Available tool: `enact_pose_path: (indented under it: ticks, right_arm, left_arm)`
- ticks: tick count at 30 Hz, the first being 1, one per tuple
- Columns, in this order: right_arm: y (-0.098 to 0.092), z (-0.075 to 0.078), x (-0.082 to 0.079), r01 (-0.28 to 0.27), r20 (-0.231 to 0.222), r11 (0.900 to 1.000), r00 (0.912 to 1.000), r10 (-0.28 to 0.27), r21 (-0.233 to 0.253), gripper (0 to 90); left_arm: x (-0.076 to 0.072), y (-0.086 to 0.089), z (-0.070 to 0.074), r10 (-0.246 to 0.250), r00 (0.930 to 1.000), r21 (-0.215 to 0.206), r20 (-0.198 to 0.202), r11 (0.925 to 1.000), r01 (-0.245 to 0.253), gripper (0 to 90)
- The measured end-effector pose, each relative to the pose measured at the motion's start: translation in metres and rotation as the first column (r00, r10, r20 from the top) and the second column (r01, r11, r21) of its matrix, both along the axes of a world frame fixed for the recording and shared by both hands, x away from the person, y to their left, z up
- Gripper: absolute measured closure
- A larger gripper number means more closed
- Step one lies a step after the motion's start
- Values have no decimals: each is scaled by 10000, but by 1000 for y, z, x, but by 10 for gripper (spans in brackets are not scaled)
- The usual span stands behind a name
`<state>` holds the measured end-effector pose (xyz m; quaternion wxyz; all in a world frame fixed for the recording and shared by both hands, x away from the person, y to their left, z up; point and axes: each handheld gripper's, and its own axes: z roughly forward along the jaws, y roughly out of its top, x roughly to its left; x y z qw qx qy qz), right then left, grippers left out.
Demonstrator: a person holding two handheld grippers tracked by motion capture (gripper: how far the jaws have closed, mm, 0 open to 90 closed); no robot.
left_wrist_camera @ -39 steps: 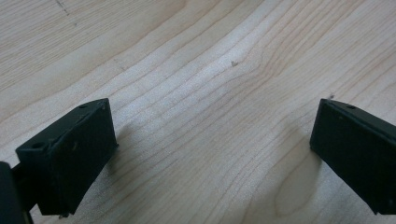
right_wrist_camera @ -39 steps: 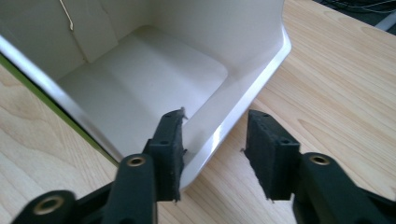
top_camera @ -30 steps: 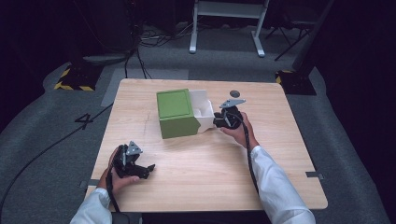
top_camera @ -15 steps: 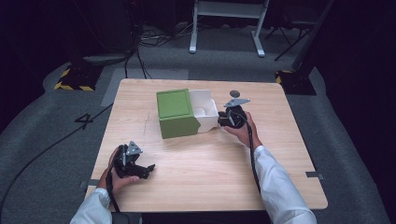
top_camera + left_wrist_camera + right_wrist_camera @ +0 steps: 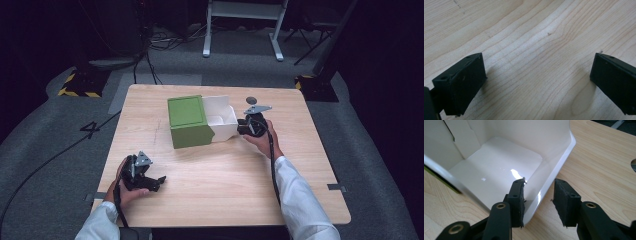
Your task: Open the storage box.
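Since the earlier frame only the right gripper (image 5: 245, 126) has edged toward the one green-and-white box (image 5: 200, 120) at centre frame, jaws narrowly parted astride its white rim, while the left gripper (image 5: 156, 180), lower left, rests wide open on the single wooden table (image 5: 225, 185) over grey carpet.

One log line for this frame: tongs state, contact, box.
right tongs: open, straddling wall of white box | left tongs: open, over bare table | green lid: on its side

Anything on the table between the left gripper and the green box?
Nothing: the high view shows bare wood between the left gripper and the green box, and the left gripper view shows bare table ahead.
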<state>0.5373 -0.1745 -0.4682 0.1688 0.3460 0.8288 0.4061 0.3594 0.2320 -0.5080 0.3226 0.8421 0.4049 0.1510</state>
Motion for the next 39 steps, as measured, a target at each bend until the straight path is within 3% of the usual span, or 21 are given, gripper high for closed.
enact_pose_path:
  ticks: [25,31,39]
  right_arm:
    - [-12,-2,4,288,-65,9995,9996,-287,89,602]
    - [-13,-1,4,308,-53,9995,9995,-308,58,577]
    - [-24,8,1,594,110,9973,9981,-600,442,466]
  left_arm:
    - [0,0,0,-7,10000,6,3,10000,7,4]
    - [0,0,0,-5,10000,5,2,10000,5,4]
    - [0,0,0,-5,10000,4,2,10000,5,4]
